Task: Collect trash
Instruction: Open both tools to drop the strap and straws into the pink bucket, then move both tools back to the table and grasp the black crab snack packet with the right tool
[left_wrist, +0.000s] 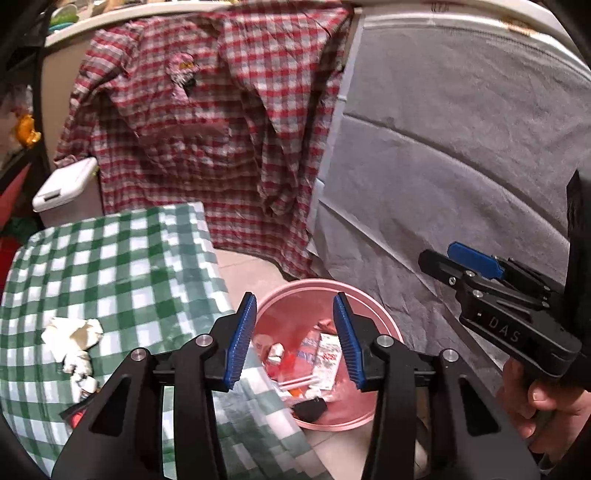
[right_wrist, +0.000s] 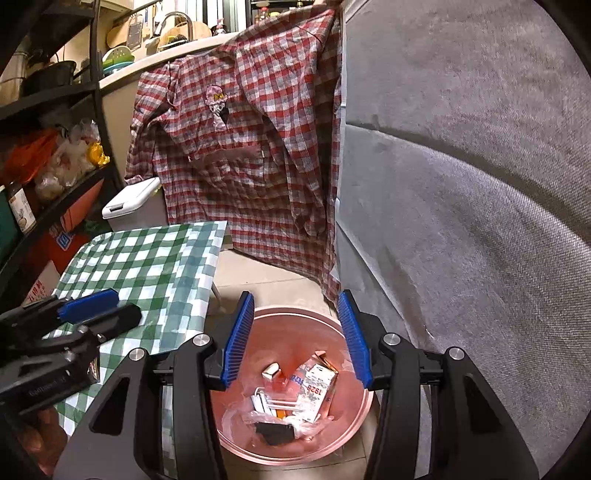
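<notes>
Pink plastic is what sits under both your grippers right now: the pink bin (right_wrist: 291, 387) stands on the floor tight against the hanging edge of the green checked tablecloth (left_wrist: 110, 266), and it already holds a milk carton (right_wrist: 317, 391), a black scrap (right_wrist: 275, 434) and some clear wrap. Your right gripper (right_wrist: 295, 339) hangs straight over the bin mouth, jaws spread wide with nothing between them, so you've got open room all the way down to the rim. Your left gripper (left_wrist: 295, 343) is released and empty too, sitting over the seam where the cloth edge meets the bin's left rim. The trash not yet in the bin is a crumpled tissue wad (left_wrist: 74, 339) on the tablecloth, well left of your left gripper, with a small red and black bit (left_wrist: 79, 413) just below it near the table edge. Space on the right is tight: the grey fabric panel (right_wrist: 461, 221) runs close along the bin. Straight ahead a red plaid shirt (left_wrist: 207, 118) hangs down to just past the bin's far rim. A white lidded container (right_wrist: 129, 201) sits behind the table's far corner, and a cluttered black shelf (right_wrist: 48, 155) boxes in the left side.
</notes>
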